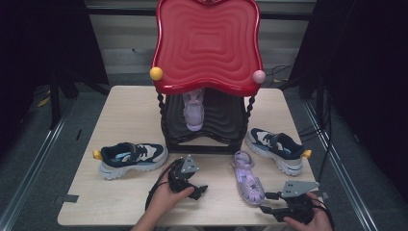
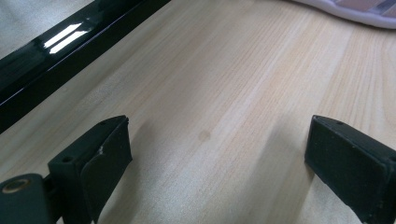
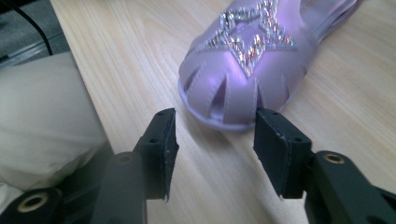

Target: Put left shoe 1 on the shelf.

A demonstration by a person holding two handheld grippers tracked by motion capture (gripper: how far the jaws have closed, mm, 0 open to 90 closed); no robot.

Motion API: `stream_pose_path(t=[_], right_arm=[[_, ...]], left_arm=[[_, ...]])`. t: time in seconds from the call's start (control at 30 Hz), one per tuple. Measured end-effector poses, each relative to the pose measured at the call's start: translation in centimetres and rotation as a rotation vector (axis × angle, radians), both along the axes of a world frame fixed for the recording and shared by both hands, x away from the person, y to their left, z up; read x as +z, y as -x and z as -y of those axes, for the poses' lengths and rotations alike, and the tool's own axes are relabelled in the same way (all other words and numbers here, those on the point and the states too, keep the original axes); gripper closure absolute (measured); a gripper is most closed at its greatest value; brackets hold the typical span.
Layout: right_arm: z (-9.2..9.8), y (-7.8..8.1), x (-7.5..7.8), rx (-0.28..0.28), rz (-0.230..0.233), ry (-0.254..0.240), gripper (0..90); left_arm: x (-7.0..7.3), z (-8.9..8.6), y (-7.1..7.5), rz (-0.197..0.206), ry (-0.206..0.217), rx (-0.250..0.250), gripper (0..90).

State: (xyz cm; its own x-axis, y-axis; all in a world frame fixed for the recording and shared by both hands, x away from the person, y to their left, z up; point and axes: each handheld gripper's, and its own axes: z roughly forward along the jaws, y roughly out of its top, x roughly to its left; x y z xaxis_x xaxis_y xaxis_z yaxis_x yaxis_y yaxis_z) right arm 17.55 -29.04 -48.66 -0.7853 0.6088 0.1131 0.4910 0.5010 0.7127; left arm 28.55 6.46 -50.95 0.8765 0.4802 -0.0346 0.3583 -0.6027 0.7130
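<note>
From the high view we are resting the left gripper [image 1: 199,189] on the table [image 1: 125,115], the purple sandal [image 1: 247,179] lying beside the right gripper [image 1: 269,202]; in the left gripper view its jaws are gaping, empty; in the right gripper view the right gripper [image 3: 212,135] is half-parted, unclenched, nearing the sandal's [image 3: 243,70] toe; closing early risks shoving it away.

A recording studio or lab set-up: a pale wooden bench [image 1: 125,110] stands alone, black curtains [image 1: 370,72] hanging on either side of it, cables [image 1: 327,144] trailing beside its right edge.
</note>
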Motion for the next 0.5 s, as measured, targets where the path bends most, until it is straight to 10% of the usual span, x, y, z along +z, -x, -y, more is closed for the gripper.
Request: stream_pose_path(t=[0.5], right_arm=[[0.4,-0.9,0.0,-0.029,0.028,-0.006,68.5]], left_arm=[[0.0,0.0,0.0,0.005,-0.003,0.005,6.5]])
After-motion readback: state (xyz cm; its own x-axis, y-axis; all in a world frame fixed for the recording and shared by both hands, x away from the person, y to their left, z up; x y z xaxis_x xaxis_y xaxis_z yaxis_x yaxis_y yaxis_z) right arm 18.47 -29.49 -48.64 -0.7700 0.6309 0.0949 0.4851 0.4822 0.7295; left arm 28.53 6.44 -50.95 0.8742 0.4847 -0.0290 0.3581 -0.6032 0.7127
